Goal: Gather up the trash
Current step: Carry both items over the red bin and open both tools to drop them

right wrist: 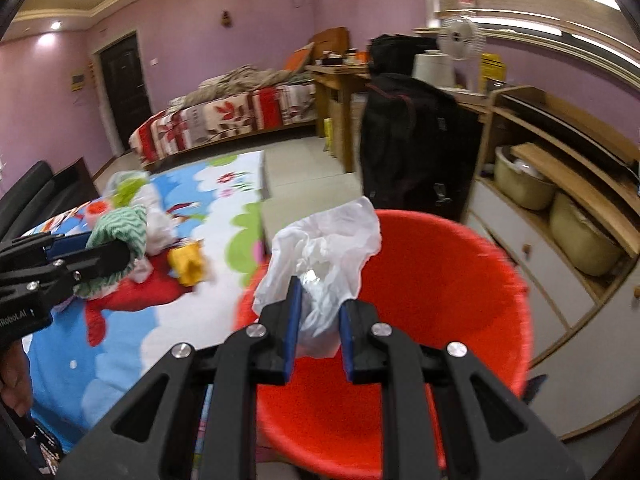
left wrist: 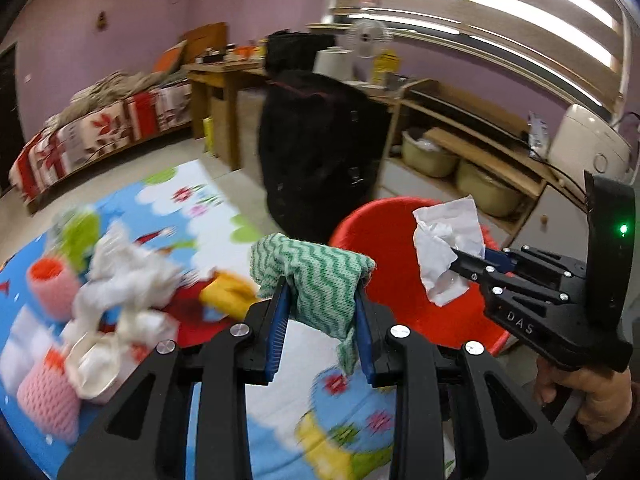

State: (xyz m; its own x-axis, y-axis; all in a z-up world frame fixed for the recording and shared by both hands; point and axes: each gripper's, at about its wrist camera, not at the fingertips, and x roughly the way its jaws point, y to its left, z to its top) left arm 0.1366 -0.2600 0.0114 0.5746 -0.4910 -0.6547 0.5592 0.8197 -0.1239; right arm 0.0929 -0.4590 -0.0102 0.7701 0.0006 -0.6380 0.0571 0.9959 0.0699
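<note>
Red and wide, the bucket (right wrist: 460, 280) sat on the floor beside the bright play mat (left wrist: 192, 196), likely there to catch the trash. More trash lay in a pile (left wrist: 120, 280) on the mat, well apart from the bucket. The left gripper (left wrist: 322, 308) was squeezed tight on a green wavy cloth (left wrist: 316, 272), held just beside the bucket's rim. The right gripper (right wrist: 318, 312) pinched a white tissue (right wrist: 324, 240) over the bucket's open mouth. I think it was held there so it would fall inside.
</note>
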